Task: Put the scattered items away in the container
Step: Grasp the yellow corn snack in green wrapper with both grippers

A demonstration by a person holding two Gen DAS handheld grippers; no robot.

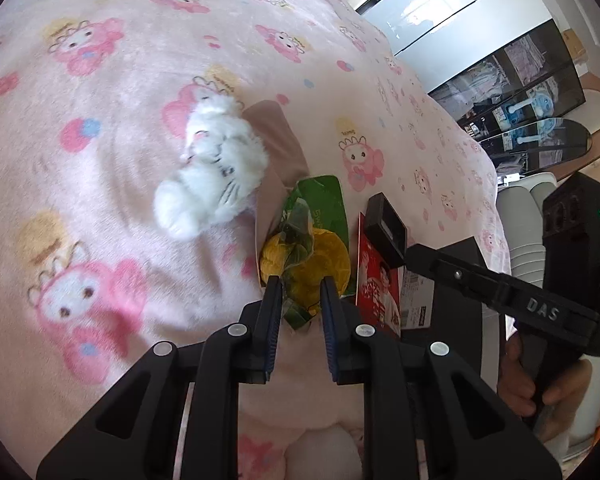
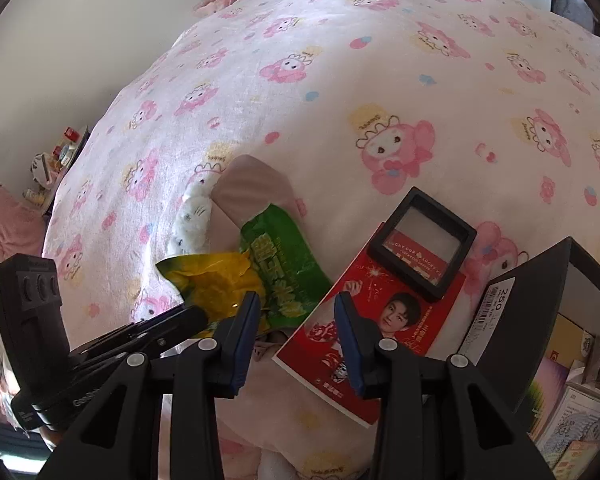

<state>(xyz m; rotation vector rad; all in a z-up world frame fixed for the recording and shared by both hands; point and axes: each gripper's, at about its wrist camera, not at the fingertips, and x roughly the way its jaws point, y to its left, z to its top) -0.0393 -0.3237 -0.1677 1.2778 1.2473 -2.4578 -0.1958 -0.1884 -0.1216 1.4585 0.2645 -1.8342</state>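
Bed [image 1: 100, 208] under pink cartoon-print blanket; scattered items grouped near its edge. Green-and-yellow snack bag [image 1: 312, 248] lying crumpled beside white plush toy [image 1: 212, 168], both against a beige fabric piece [image 1: 284, 136]. Red printed card [image 2: 364, 328] just right of bag, small black square frame [image 2: 422, 240] resting on its far end. Dark container [image 2: 548, 312], barcode label on its wall, standing at the right, close to the card.

Left claw [image 1: 300, 300] partly open, fingertips straddling the near end of the snack bag; contact probable on the wrapper edge, firm grip not confirmed, so treated as open and holding nothing. Right claw [image 2: 296, 320] wide open, empty, hovering between bag and card, right fingertip over the card's near half.

Step in hand, judged: pick up snack bag with left claw. Advice: close on the crimped seam rather than the puffed yellow body, since slick film likely to slip or burst. Lift straight up before swinging right, clearing card and frame. Keep right claw clear of the path; a brush against the card likely to tip the frame off. Release only once above container opening.
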